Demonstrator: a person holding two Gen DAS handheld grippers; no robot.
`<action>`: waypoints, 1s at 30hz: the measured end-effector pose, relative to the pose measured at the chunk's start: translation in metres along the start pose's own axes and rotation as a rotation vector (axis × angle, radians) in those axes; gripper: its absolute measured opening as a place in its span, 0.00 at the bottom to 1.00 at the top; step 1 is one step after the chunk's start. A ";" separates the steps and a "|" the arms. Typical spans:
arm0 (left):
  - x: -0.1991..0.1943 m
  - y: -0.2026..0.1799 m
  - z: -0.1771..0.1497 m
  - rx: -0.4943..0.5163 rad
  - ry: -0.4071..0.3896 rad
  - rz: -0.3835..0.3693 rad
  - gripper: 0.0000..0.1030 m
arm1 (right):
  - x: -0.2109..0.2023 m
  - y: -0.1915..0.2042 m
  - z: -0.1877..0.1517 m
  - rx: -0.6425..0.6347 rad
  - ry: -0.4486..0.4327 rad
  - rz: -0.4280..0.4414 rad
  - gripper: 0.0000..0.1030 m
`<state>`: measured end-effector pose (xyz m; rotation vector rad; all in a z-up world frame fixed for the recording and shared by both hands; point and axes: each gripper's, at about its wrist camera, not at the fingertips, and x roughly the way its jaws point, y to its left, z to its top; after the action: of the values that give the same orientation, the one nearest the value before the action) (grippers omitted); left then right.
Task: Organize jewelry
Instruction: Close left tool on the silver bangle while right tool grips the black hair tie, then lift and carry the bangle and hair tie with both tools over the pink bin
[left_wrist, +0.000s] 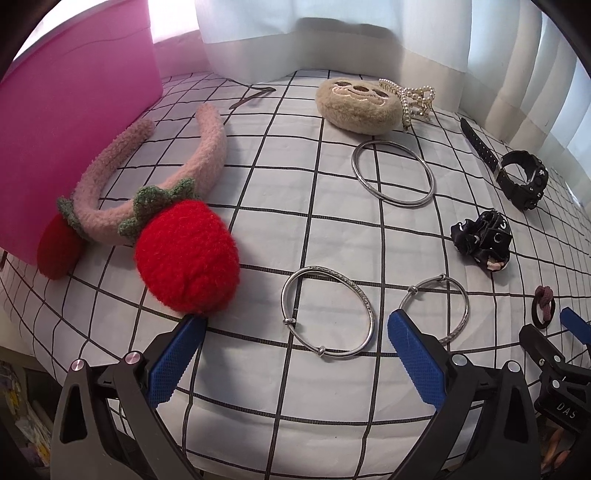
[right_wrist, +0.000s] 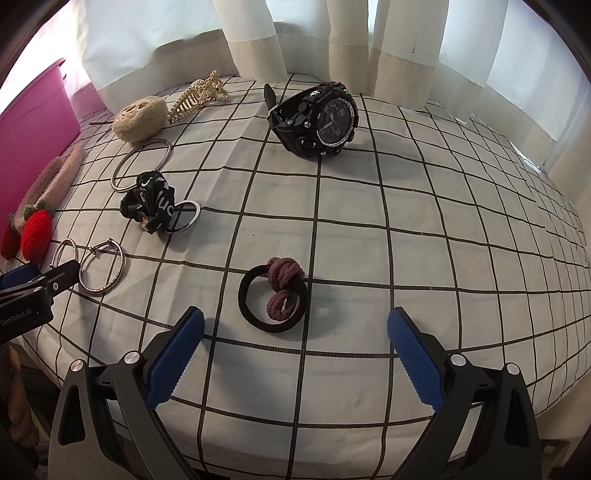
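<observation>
In the left wrist view my left gripper (left_wrist: 295, 325) is open and empty, just short of a silver bangle (left_wrist: 364, 306); a second silver bangle (left_wrist: 461, 291) lies to its right, partly behind one fingertip, and a larger plain bangle (left_wrist: 354, 162) lies farther back. A pink headband with red strawberries (left_wrist: 184, 254) lies on the left. In the right wrist view my right gripper (right_wrist: 295, 325) is open and empty, just short of a black hair tie with a maroon knotted band (right_wrist: 275, 295). A black watch (right_wrist: 317, 122) and black scrunchie (right_wrist: 151, 203) lie beyond.
A pink bin (left_wrist: 74, 110) stands at the left edge of the checked cloth (left_wrist: 280, 229). A beige plush sloth-face pad (left_wrist: 360, 105) and a pearl hair claw (left_wrist: 413, 98) lie at the back by the curtains (right_wrist: 332, 40). A thin hairpin (left_wrist: 251, 98) lies behind the headband.
</observation>
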<state>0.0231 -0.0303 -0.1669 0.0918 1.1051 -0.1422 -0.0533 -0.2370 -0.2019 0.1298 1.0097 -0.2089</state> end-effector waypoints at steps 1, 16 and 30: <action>0.000 0.000 0.000 -0.005 -0.009 0.000 0.95 | 0.000 0.000 0.000 -0.001 -0.003 0.000 0.92; -0.007 0.002 -0.005 -0.011 -0.065 -0.002 0.80 | 0.003 0.001 0.005 -0.025 -0.025 0.023 0.87; -0.020 0.001 -0.010 0.011 -0.077 -0.053 0.45 | -0.008 0.002 0.005 -0.042 -0.053 0.049 0.16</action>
<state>0.0053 -0.0261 -0.1532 0.0664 1.0301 -0.1978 -0.0534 -0.2349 -0.1924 0.1104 0.9563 -0.1462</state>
